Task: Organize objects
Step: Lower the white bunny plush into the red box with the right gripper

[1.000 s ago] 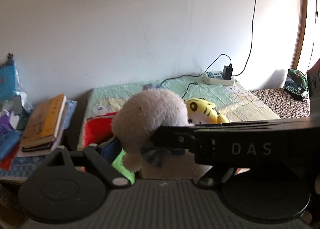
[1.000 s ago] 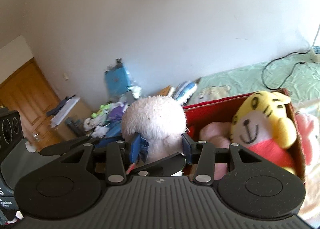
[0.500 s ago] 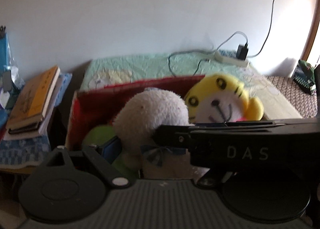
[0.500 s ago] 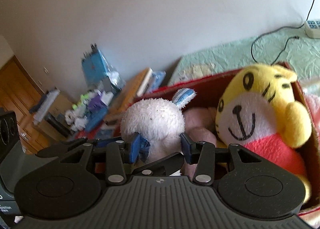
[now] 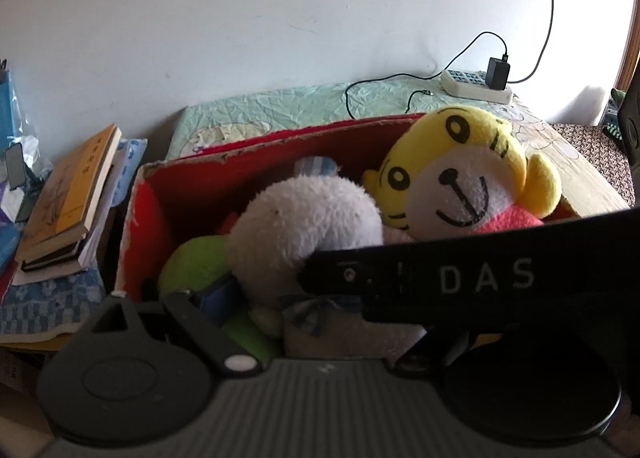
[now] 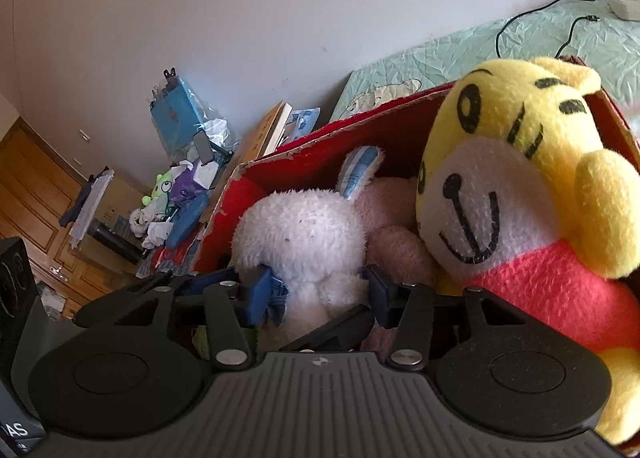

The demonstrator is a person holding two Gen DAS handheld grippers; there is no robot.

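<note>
White plush rabbit lowered into red cardboard box, both grippers releasing.

Judged light, soft and compressible; best held at the neck. Right gripper and left gripper jaws are opening around its fleecy body. Yellow tiger plush sits beside it in the box; books lie outside.

**Two wrist views, both close over the red box**

Your left wrist camera looks down and forward into the red box from its near side, facing the wall, with the book stack at its left edge. Your right wrist camera sits just as near but tilted, angled toward the room's left corner and the wooden door. Both views share the white plush, the yellow tiger plush and the power strip.
</note>
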